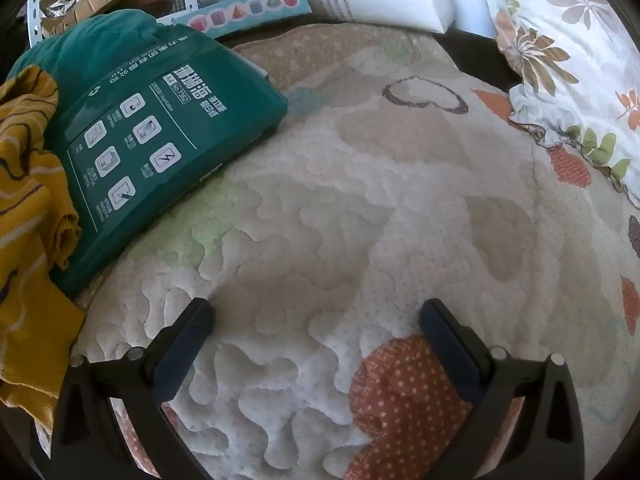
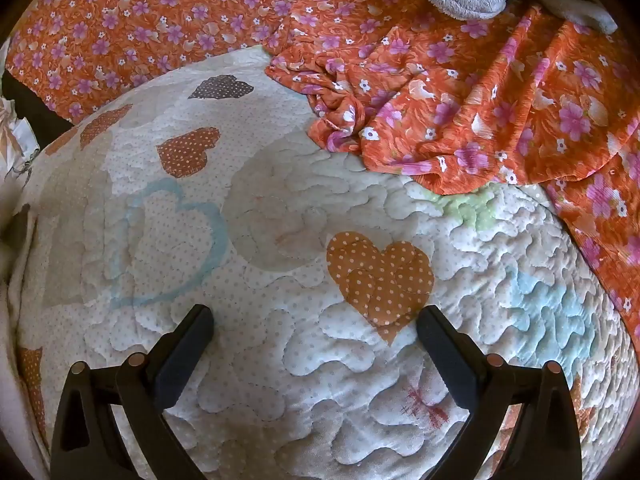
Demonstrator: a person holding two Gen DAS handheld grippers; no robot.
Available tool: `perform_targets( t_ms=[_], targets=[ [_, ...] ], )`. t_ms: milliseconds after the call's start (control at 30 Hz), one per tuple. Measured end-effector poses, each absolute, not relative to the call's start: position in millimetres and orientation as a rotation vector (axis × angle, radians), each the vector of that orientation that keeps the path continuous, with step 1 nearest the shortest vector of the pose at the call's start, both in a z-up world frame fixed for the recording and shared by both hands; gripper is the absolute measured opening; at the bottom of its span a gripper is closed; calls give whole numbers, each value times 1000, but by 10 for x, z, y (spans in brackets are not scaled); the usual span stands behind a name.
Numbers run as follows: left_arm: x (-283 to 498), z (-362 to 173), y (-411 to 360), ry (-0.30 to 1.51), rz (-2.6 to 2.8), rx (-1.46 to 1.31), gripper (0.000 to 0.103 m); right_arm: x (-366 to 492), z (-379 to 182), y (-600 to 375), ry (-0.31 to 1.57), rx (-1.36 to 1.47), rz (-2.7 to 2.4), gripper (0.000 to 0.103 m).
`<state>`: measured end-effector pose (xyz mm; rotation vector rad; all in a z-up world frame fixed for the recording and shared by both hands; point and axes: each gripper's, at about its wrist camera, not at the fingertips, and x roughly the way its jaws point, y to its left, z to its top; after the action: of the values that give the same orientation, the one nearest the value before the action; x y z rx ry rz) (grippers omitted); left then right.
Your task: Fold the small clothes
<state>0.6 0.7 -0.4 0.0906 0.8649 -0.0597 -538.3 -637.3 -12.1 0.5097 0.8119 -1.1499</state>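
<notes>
Both grippers, left gripper (image 1: 316, 312) and right gripper (image 2: 314, 318), hovered over quilt (image 2: 280, 360), jaws fully spread, empty. Best: reach orange floral garment (image 2: 460, 128), pinch an edge.

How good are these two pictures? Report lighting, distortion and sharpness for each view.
Left wrist view: strong fisheye bulge and dark corners; the quilt is evenly lit and slightly soft, and print on the green package is readable.
Right wrist view: same bulge and dark rim; the orange floral cloth is vivid, quilting sharp, and the open right gripper casts soft shadows.
</notes>
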Motion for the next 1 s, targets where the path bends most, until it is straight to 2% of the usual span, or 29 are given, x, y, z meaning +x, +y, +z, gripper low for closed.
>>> perform_targets(
  t_ms=[1000],
  targets=[
    [5, -3, 1, 862, -53, 107, 103, -5385, -99, -6371, 813, 509, -1150, 103]
  ],
)
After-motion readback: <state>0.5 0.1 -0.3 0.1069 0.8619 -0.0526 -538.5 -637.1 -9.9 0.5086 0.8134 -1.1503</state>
